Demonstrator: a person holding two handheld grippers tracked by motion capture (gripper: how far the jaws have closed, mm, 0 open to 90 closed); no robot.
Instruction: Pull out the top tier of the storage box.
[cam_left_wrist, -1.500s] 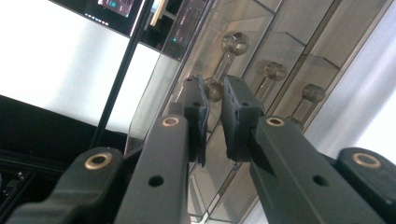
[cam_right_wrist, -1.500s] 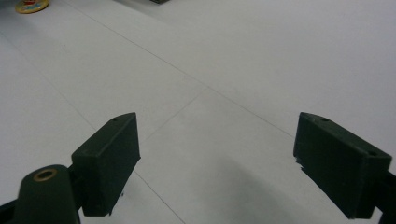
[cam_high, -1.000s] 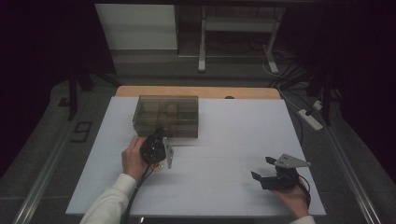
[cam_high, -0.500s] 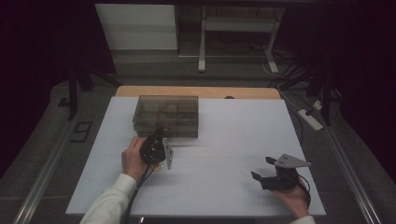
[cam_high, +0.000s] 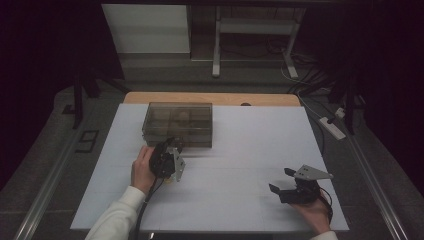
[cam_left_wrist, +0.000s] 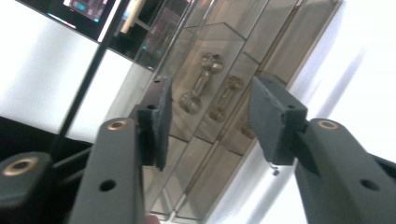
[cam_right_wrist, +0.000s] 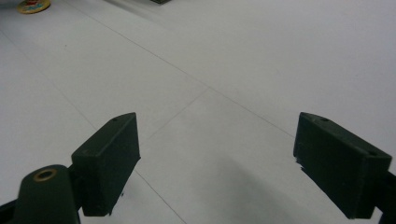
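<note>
While I log from left to right: my left gripper (cam_high: 172, 159), jaws spread and holding nothing, faces the smoky clear box (cam_high: 178, 123) toward the table's (cam_high: 260, 200) far-left part (brass-coloured fittings (cam_left_wrist: 201, 83) sit inside), probably lining up a grasp. Right gripper (cam_high: 286, 186), jaws wide apart and holding nothing, idles near the near-right corner.

Smoky box (cam_high: 178, 124) on white table (cam_high: 250, 150)
</note>
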